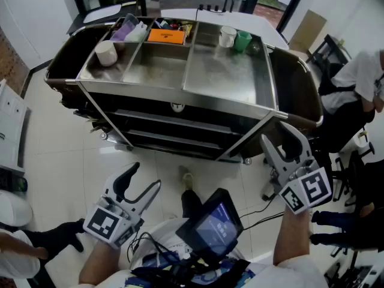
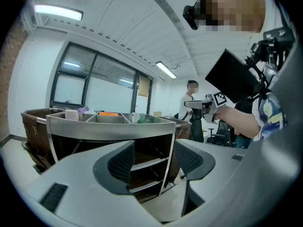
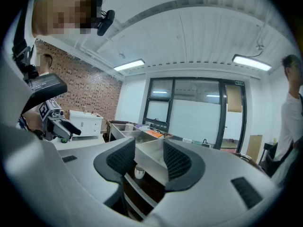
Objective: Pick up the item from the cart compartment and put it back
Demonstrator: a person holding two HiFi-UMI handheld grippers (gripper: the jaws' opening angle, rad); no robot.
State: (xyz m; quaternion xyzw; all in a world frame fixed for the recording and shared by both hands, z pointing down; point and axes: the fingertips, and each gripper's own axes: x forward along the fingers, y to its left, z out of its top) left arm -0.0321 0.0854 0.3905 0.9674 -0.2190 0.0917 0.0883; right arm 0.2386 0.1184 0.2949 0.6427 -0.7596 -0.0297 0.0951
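Shiny white tile floor (image 1: 57, 161), brick wall (image 3: 83, 96) on 1 side, big dark-framed windows (image 3: 189, 117), 2 ceiling strip lights (image 3: 129, 65) on.

cart (image 2: 110, 126) ahead, hand-held gripper (image 2: 154, 162) jaws apart

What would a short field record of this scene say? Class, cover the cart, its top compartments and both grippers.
Cart: steel, top divided into compartments
Left compartment: beige cup
Middle rear compartment: orange box
Right compartment: white cup, green cup
Left gripper: open, empty
Right gripper: open, empty
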